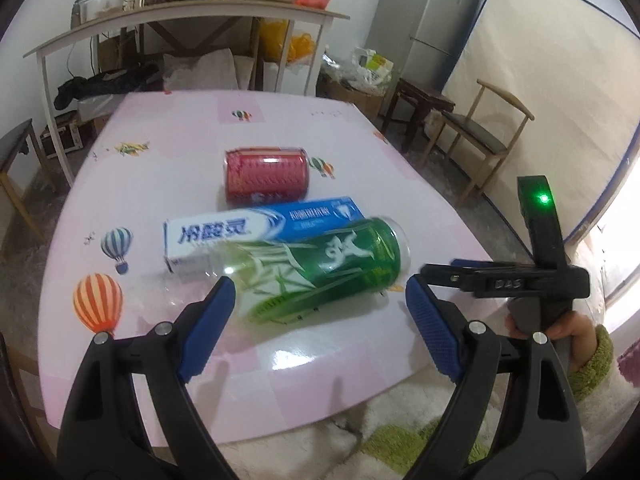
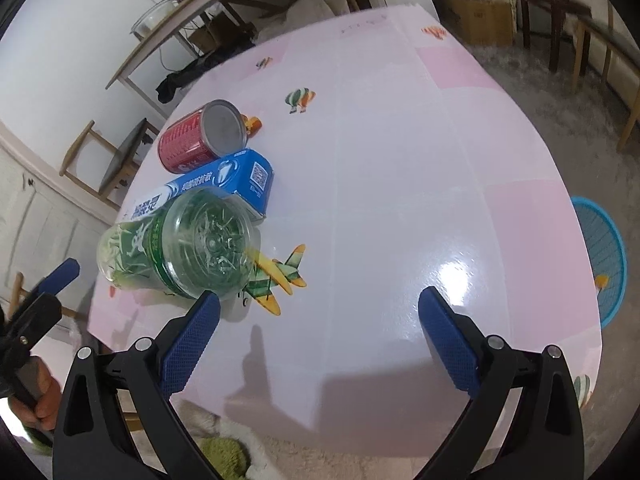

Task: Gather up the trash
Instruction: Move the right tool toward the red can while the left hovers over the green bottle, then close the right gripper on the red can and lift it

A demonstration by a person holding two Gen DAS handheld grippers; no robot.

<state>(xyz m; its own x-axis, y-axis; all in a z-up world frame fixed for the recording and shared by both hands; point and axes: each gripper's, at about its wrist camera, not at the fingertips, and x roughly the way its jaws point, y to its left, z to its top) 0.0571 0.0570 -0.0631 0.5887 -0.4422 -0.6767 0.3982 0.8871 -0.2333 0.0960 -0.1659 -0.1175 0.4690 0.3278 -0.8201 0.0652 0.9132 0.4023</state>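
both grippers' fingers (image 1: 212, 320) stand apart, empty. just beyond the left gripper (image 1: 320, 312), the bottle (image 1: 320, 268) looks light, slick, crushable; grip its labelled middle.

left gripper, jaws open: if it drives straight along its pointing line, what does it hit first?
Most likely the green bottle, lying on its side on the pink table. It sits right ahead of the left gripper, between the open jaws' line. The toothpaste box lies just behind it. Depth is hard to judge through the fisheye.

Grey fridge (image 1: 428, 20) and wooden chair (image 1: 480, 136) behind the pink table (image 1: 180, 120)
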